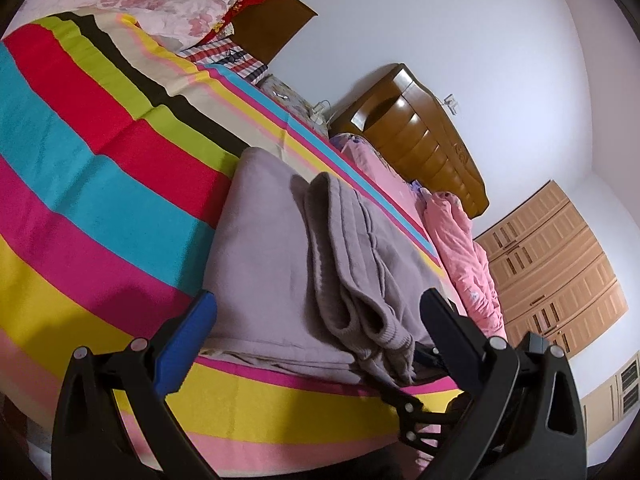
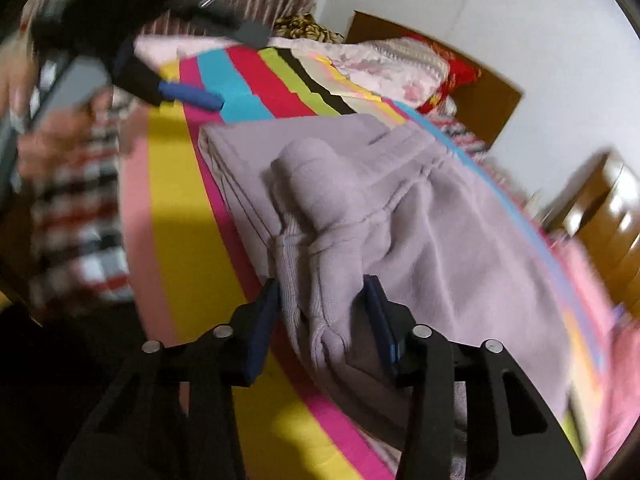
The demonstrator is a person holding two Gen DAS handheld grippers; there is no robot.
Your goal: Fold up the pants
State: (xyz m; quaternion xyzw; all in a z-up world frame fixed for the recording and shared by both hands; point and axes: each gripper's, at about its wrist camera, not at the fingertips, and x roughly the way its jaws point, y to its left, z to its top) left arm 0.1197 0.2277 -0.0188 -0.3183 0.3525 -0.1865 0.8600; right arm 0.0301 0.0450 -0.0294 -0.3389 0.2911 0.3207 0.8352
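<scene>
The bed, covered in a broad rainbow-striped blanket (image 1: 100, 184), carries the soft lilac-grey fleece pants (image 1: 280, 248) near its front edge, already doubled into a thick pad with the ribbed cuffs (image 1: 384, 328) stacked on top at the near end.

The pad's long axis seems to run from the front edge toward the dark wooden headboard (image 1: 420, 148) — cuffs pointing at the person, the fold line at the far end. In the right wrist view the elastic waistband (image 2: 408, 168) lies under the cuffs, further in.

The likeliest failure, as I judge it, is the right gripper (image 2: 324, 304) dragging the cuffs off the stack: its jaws sit either side of the ribbed cuff fabric, and the blurred view does not settle whether they pinch it or merely straddle it. A pull while still clamped would unroll the top layer. The loose fleece could also slump sideways, since the layers are uneven at the near edge.

The left gripper (image 1: 316, 312) hovers just before the pad with jaws spread wide, holding nothing; a careless forward push would shove the whole bundle.
</scene>
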